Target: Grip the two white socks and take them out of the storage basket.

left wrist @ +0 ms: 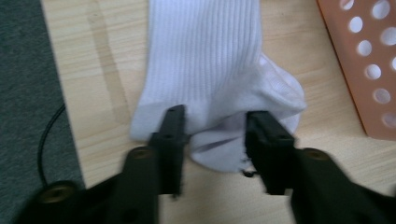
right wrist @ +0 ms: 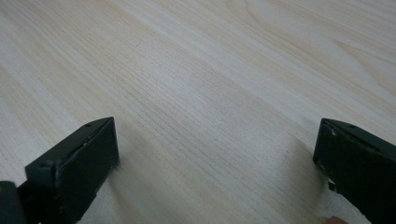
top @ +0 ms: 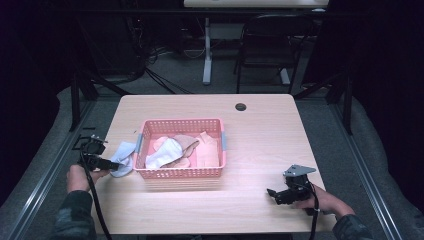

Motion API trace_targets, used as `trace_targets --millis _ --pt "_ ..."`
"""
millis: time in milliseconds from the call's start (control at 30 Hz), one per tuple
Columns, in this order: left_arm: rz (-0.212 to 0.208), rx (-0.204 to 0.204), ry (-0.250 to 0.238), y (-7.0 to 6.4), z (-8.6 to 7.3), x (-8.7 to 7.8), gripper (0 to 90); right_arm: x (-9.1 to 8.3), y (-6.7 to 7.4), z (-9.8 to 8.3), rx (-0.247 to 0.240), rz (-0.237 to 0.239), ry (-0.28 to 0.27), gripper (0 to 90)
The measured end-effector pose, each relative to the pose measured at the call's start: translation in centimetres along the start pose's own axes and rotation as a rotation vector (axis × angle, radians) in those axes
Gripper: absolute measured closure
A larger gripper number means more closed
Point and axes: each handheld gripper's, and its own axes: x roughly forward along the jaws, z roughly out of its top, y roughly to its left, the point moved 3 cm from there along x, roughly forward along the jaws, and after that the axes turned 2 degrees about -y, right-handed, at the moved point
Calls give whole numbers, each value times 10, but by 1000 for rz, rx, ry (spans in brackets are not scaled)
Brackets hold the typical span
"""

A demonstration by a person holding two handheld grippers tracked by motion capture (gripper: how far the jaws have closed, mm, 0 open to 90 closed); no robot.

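**White sock on the table, left claw spread over its end**

The white sock (left wrist: 205, 70) lies flat on the wooden table (top: 260, 140), just beside the left wall of the pink basket (top: 182, 172) and outside it. In the left gripper view its ribbed leg runs straight ahead of the claw, and its rumpled end bunches between the two black jaws. The left gripper (left wrist: 215, 123) stands with its jaws partly spread, one on each side of that end; the tips lie over the cloth, but the sock is not pinched. The basket's perforated wall rises to the right of this claw.

Inside the basket, ahead and to the right of the left claw, lies a heap of white and beige socks (top: 182, 150).

The right gripper (top: 274, 194) rests low over bare table, well apart from the basket and the sock, its jaws spread wide with nothing between them.
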Motion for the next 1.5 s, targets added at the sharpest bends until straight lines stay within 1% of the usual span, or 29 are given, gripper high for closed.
trace_targets --millis 33,167,200,233,267,300,333,400,467,600,667,733,833,900,933,1000,1133,1233,1400,1500 --pt "-4 -4 -12 0 0 -3 420 0 0 0 0 0 -1 0" --pt "-19 -16 -59 -1 3 -22 233 0 0 0 0 0 0 0" --pt "-18 -15 -64 -1 4 -26 204 0 0 0 0 0 0 0" --pt "-19 -17 -81 -2 5 -30 172 0 0 0 0 0 0 0" --pt "-22 -9 -86 -4 6 -34 151 0 0 0 1 0 -1 0" --pt "-28 -1 -92 -5 7 -38 152 0 0 0 1 0 0 0" --pt "-30 -3 -104 -7 9 -42 138 0 0 0 0 0 0 0" --pt "-24 9 -109 -10 12 -48 95 0 0 0 1 0 0 0" --pt "-33 11 -125 -14 17 -53 66 0 0 0 0 0 0 0" --pt "-49 31 -146 -24 26 -59 37 0 0 0 0 0 0 0" --pt "-57 50 -156 -30 31 -61 25 0 0 0 0 0 0 0" --pt "-61 65 -155 -35 34 -61 2 0 0 0 0 0 0 0" --pt "-67 82 -158 -43 40 -62 0 0 0 0 0 0 0 0" --pt "-69 92 -147 -48 43 -63 0 0 0 0 0 0 0 0" --pt "-70 96 -152 -50 45 -64 0 0 0 0 0 0 0 0" --pt "-80 116 -156 -56 49 -64 0 0 0 0 0 0 0 0" --pt "-84 153 -157 -67 56 -64 1 0 0 0 0 0 0 0" --pt "-89 158 -149 -74 60 -62 0 0 0 0 0 0 0 0" --pt "-102 182 -144 -83 65 -56 0 0 0 0 0 0 -1 0" --pt "-96 182 -149 -87 66 -53 0 0 0 0 0 0 0 0"
